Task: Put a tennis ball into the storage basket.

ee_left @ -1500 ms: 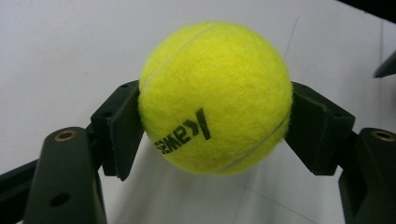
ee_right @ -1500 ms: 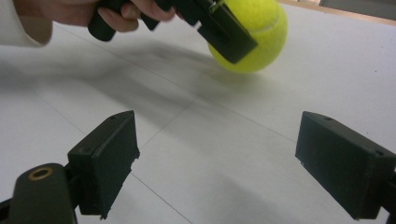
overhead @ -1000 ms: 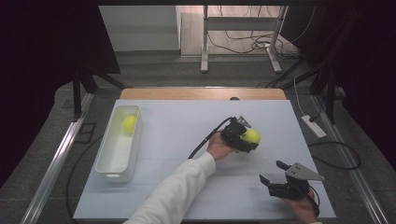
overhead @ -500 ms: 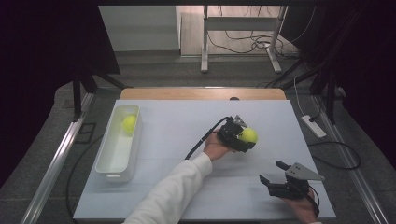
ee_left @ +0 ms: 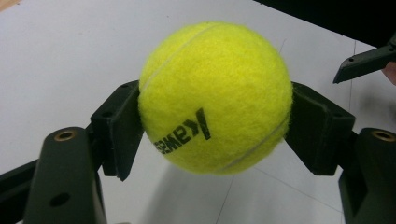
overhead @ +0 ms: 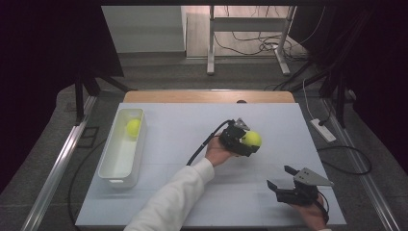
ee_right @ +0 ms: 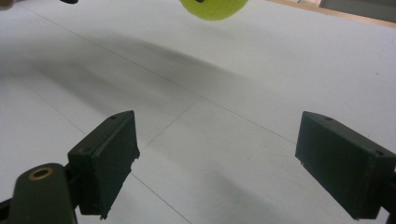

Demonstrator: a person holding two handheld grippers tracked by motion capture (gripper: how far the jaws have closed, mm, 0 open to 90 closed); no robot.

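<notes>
1. Two tennis balls were on view: one pinched in my left claw (overhead: 242,140), the other lying in the white bin (overhead: 107,163) at the left side of the worktop (overhead: 183,192).
2. My left claw was clamped on the held tennis ball (ee_left: 215,97), one black pad against each side, at about its widest part. I judged that hold secure, since the felt gives a little and the pads sat square to it.
3. In the left gripper view a shadow lay on the worktop under the ball, so I took it to be lifted clear of the surface, right of centre and well apart from the bin.
4. My right claw (overhead: 284,179) rested near the front right corner with its jaws spread wide and nothing between them; I read that as parked out of the way.
5. The bin was a long, shallow, open-topped tray. Its one ball (overhead: 133,127) sat at the far end, leaving most of the floor bare.
6. I judged the carried ball was meant for that bin, with plenty of room to drop it in beside the first.
</notes>
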